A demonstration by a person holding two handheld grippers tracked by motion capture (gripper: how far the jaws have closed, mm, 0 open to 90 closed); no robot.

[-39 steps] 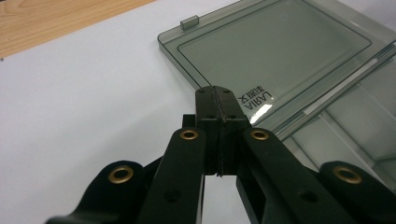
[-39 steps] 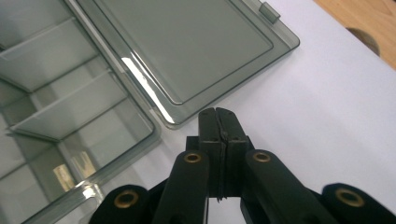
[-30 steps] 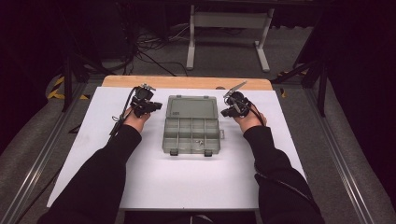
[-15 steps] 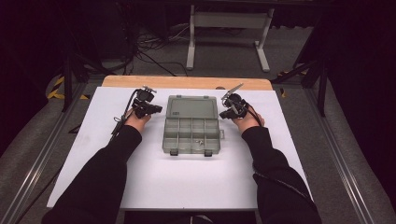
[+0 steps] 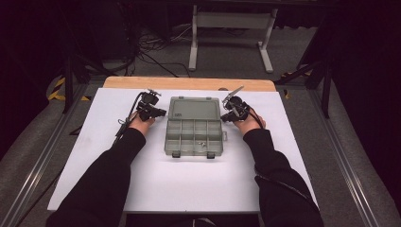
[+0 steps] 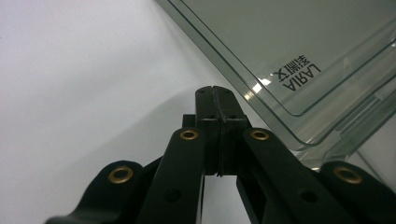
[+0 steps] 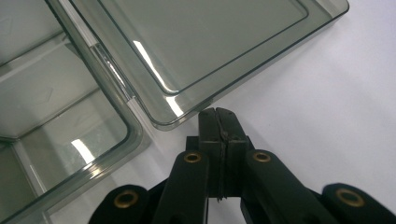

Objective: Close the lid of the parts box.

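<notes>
Shut grippers [image 5: 161,112] flanking box [image 5: 195,126] lid edges.

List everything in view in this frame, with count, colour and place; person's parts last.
box: 1, clear grey, open at the table's middle, divided tray near the person.
lid: 1, clear grey, laid back flat on the far side of the tray; printed mark at one corner.
small parts: a few, metallic, in one near compartment; too small to tell what.
table: 1, white top with a wooden far edge.
frame: 1, grey metal, on the floor beyond the table.
cables: several, black, on the floor at the far left.
left gripper: 1, black, shut, beside the lid's left corner.
right gripper: 1, black, shut, beside the lid's right corner.
sleeves: 2, black, coming in from the bottom.
</notes>
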